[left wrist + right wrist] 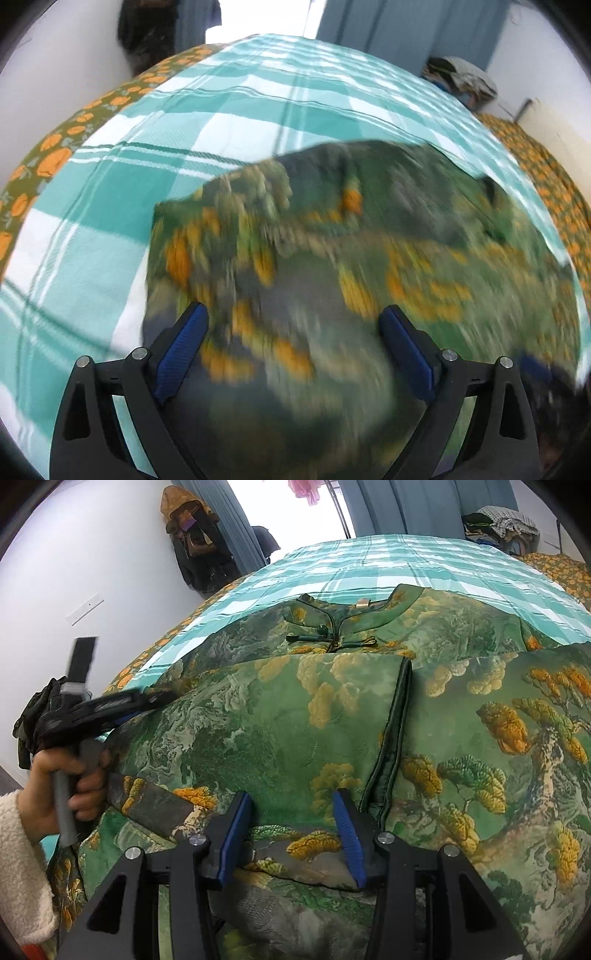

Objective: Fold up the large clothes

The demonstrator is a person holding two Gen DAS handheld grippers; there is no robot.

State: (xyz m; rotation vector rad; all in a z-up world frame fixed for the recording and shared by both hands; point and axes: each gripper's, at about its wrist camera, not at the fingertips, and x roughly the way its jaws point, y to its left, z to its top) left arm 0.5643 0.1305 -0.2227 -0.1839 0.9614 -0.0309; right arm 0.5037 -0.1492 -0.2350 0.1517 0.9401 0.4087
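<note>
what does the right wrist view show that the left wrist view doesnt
Only the right wrist view: the garment's collar with its knot fastening, the right gripper closed on a fabric fold, and the hand holding the left gripper.
Only the left wrist view: the left gripper's fingers spread wide over blurred fabric, nothing between them.
Both: the green printed garment, the teal checked bedcover, blue curtains.

Green garment [332, 258] motion-blurred, left wrist

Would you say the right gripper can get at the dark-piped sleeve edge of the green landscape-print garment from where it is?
Probably yes: the right gripper sits just left of the dark-piped sleeve edge, with nothing lying between.
</note>
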